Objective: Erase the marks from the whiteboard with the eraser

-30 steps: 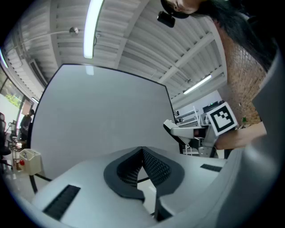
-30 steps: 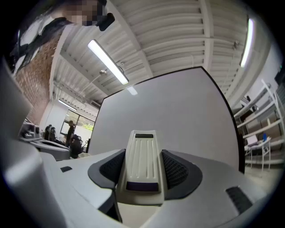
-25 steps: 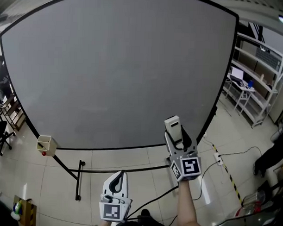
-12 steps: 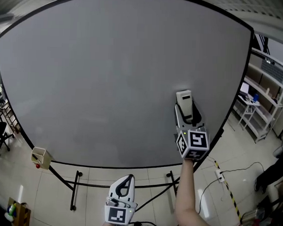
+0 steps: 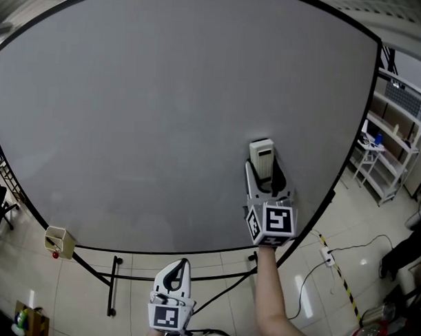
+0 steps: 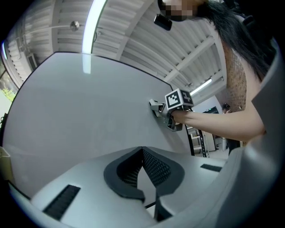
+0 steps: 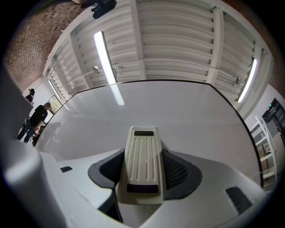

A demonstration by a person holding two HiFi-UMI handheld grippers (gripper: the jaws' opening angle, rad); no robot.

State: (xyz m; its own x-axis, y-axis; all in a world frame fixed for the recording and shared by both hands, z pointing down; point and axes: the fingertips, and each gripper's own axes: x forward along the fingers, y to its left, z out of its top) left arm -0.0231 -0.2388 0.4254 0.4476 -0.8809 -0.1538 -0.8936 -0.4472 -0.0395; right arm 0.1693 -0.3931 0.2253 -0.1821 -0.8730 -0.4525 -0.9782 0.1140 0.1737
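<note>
Two hand-held grippers work before a large pale-grey whiteboard w/ a thin black frame point(image 5: 143, 113). The right gripper point(image 5: 264, 183) pinches a cream ribbed plastic eraser point(image 5: 261, 155) btwn its jaws, pads clamped on both long sides, the eraser's far end up against the board's lower-right area. The left gripper point(image 5: 173, 276) hangs low and well apart from the board, over the tiled floor point(image 5: 47, 303), its jaws pressed together at the tips w/ nothing btwn them.

Surroundings: a small cream open-topped box point(image 5: 58, 241) sits at the board's lower-left corner, just beside the black metal stand legs point(image 5: 113, 284). Right of the board, white metal shelving point(image 5: 398, 136) lines the wall; a white power strip point(image 5: 326, 255) w/ a black cable and a strip of yellow-black floor tape point(image 5: 341, 268) lie near the board's right edge. In the right gripper view, a person in dark clothes point(image 7: 38, 116) stands off the board's left side. Nothing stands btwn eraser and board face.
</note>
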